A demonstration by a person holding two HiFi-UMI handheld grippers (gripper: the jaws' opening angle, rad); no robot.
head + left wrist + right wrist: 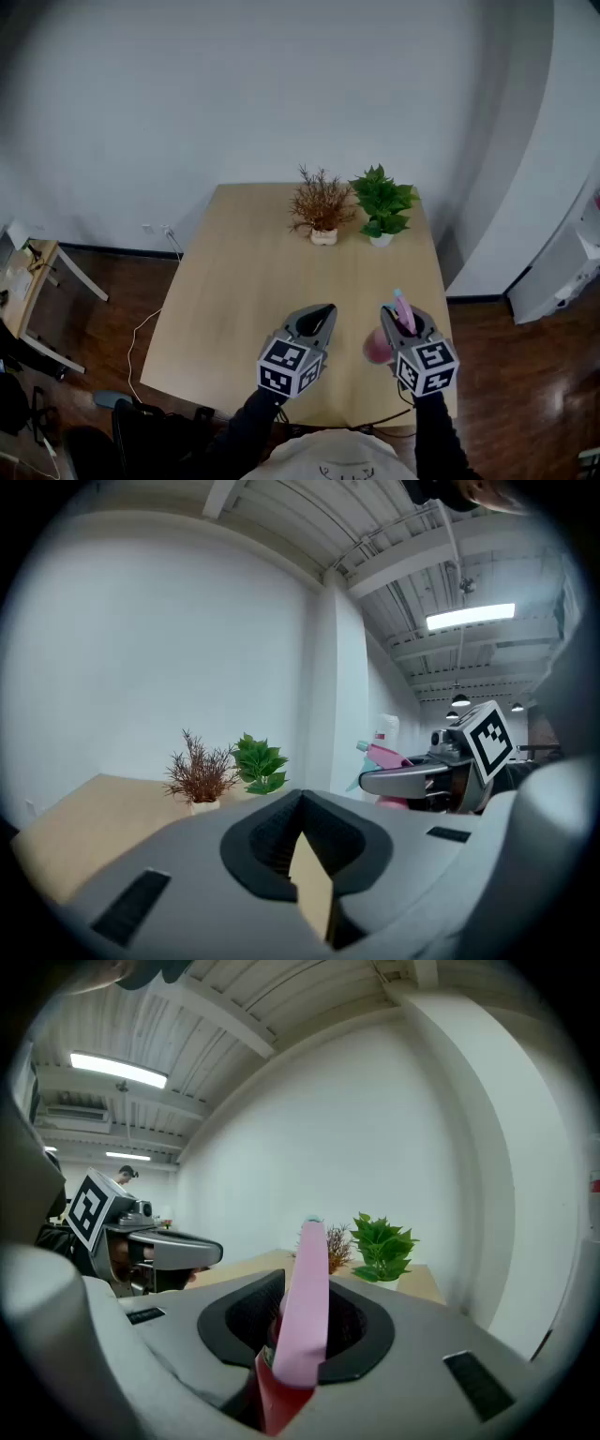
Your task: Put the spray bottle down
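The right hand-held gripper (405, 321) is clenched on a pink plastic spray bottle (377, 348). In the right gripper view the bottle's pale pink spray head rises upright between the two grey jaws, and its darker, reddish body drops away below them. The spray bottle sits over the near right part of the light wooden bench (244, 281), close to the near edge. Whether its base touches the bench cannot be made out. The left hand-held gripper (325, 311) hangs just to the left of it, over the near middle of the bench. Its jaw tips are drawn together with nothing between them, and only a wedge of bench top shows through the gap behind the tips. The two grippers are near each other but apart, both pointing toward the far side. Each carries a cube with black-and-white square markers at its near end. At the far edge of the bench stand two small white pots, just beside each other. The left one holds a dry brown twiggy plant (322, 206) and the right one a leafy green plant (382, 202). Both are well apart from the grippers. A plain white wall (281, 84) stands behind the bench, and dark wooden floor (506, 375) shows on either side.
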